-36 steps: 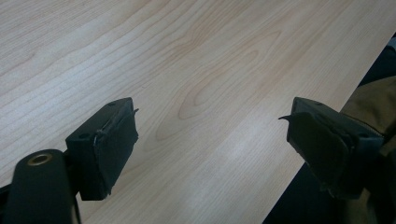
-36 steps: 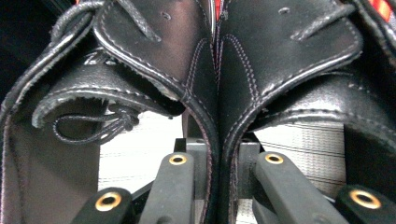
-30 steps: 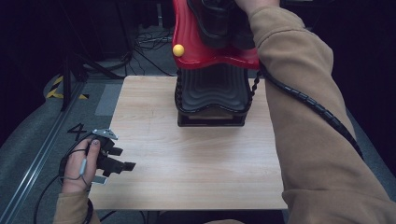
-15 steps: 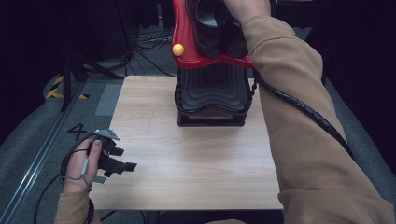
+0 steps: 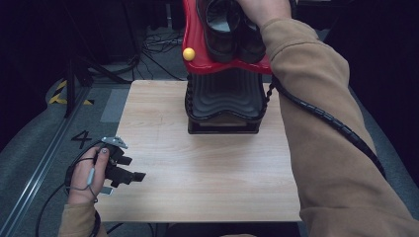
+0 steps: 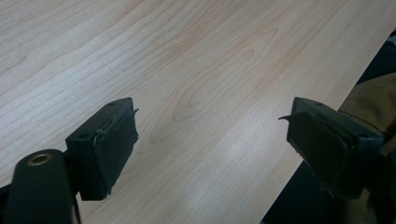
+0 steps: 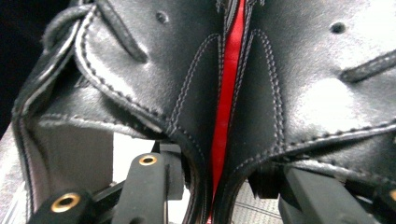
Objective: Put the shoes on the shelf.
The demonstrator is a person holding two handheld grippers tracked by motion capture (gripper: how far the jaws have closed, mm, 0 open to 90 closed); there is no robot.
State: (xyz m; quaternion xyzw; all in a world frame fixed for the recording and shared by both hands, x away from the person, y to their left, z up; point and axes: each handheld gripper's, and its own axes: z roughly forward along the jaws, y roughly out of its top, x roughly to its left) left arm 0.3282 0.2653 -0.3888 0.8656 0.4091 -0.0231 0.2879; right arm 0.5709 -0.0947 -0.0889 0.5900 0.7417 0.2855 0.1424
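Right gripper (image 7: 219, 186) clamps the inner edges of two black shoes (image 5: 234, 27) — held together, raised above the black rack (image 5: 225, 101) at the counter's (image 5: 197, 187) far edge. Left gripper (image 5: 129, 170) wide, empty — near left corner.

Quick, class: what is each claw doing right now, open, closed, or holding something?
Left claw: open, holding nothing, above the pale wooden table.
Right claw: closed on the pair of black leather shoes.
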